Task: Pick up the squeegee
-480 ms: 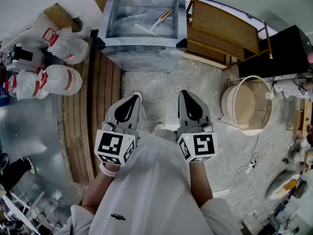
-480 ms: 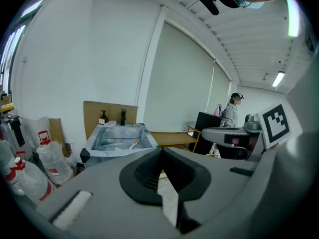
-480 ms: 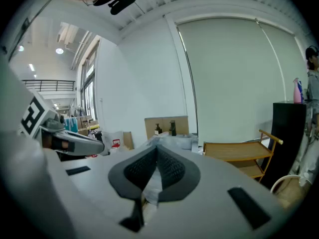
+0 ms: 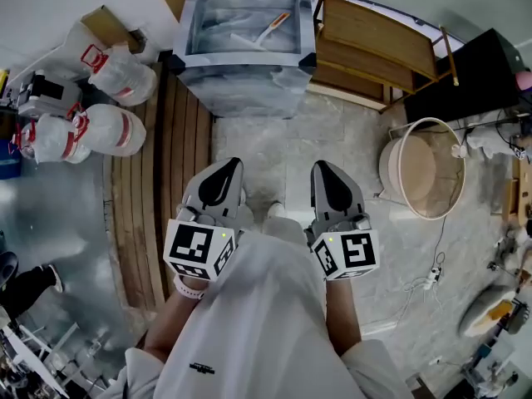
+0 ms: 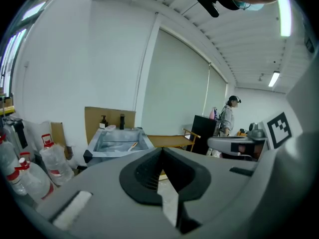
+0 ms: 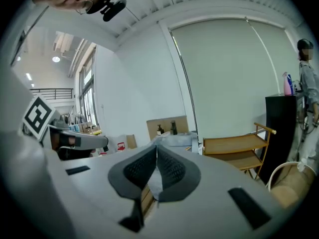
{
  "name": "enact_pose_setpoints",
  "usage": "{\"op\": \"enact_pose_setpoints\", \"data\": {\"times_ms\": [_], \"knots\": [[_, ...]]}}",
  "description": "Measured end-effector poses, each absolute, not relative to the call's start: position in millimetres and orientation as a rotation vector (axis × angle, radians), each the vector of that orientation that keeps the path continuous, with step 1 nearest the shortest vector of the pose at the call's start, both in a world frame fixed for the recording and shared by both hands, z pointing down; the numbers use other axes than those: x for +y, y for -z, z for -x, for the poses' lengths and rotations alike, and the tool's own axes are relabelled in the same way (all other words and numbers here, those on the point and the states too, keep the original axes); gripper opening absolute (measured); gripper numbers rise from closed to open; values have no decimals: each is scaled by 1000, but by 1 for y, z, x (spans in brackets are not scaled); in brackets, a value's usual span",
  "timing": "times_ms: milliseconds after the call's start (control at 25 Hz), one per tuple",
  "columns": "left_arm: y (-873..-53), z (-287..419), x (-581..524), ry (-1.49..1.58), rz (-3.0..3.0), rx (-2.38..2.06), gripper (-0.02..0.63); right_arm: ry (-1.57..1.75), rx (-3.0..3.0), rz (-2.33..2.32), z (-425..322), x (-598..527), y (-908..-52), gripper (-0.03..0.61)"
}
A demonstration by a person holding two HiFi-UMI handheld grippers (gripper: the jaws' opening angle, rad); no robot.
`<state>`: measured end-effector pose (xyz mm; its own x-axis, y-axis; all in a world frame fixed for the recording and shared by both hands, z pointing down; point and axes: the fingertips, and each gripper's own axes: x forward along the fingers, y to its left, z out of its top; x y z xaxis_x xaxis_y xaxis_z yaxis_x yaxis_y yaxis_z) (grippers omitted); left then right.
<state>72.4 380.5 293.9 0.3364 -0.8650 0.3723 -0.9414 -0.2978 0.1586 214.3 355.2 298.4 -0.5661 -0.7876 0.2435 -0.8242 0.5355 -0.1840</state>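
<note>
Though small and hazy inside the shiny lined tub [image 4: 241, 60], the squeegee [image 4: 264, 33] lies well ahead of the left gripper [image 4: 232, 166] and right gripper [image 4: 322, 168]. Both have their ribbed dark jaws pressed together, holding nothing.

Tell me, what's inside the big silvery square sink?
An orange-handled squeegee with a white blade lies inside the silvery square sink. Its near wall hides the strip of bottom just behind it.

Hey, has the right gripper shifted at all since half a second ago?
Yes, slightly. In the head view the right gripper sits a little farther from the plastic-wrapped grey sink unit than before, drawn back toward the person.
</note>
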Motion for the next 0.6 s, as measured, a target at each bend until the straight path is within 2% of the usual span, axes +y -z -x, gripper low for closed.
{"op": "enact_pose_setpoints", "data": {"times_ms": [320, 600], "knots": [[-295, -26, 380, -277, -2267, -1589, 5, -410, -2570, -1460, -193, 360, -301, 6], [-297, 31, 355, -277, -2277, -1583, 5, -400, -2560, -1458, -140, 341, -304, 6]]}}
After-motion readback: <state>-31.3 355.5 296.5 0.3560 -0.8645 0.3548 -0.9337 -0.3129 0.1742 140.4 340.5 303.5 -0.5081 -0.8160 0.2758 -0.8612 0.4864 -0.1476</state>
